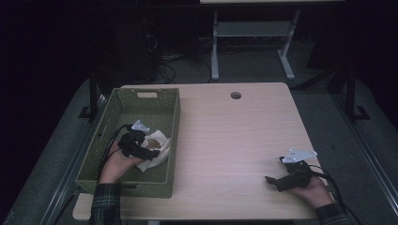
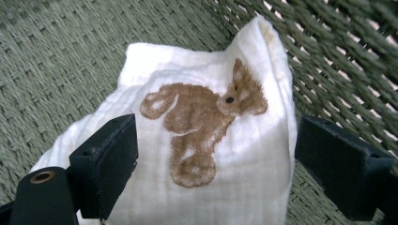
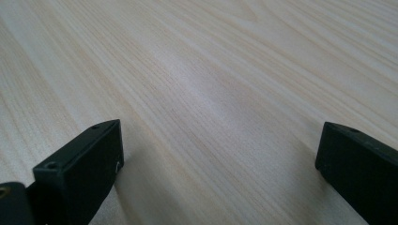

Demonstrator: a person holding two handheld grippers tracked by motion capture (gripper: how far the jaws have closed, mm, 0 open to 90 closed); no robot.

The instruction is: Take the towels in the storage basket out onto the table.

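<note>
The cloth (image 2: 225,154) is white, with a faint woven grid in its weave, and bears a brown printed animal with paler brown patches and a small black eye; it lies in a basket (image 1: 109,140) of olive-green wicker whose strands run in a tight plaited pattern. Both grippers, left (image 1: 151,153) and right (image 1: 274,180), are matt black with black fingers (image 2: 105,159), each topped by a pale grey plate. The bench (image 1: 234,136) is light beige wood with fine straight grain lines, and the person's sleeves (image 1: 105,204) are a dark green plaid.
</note>
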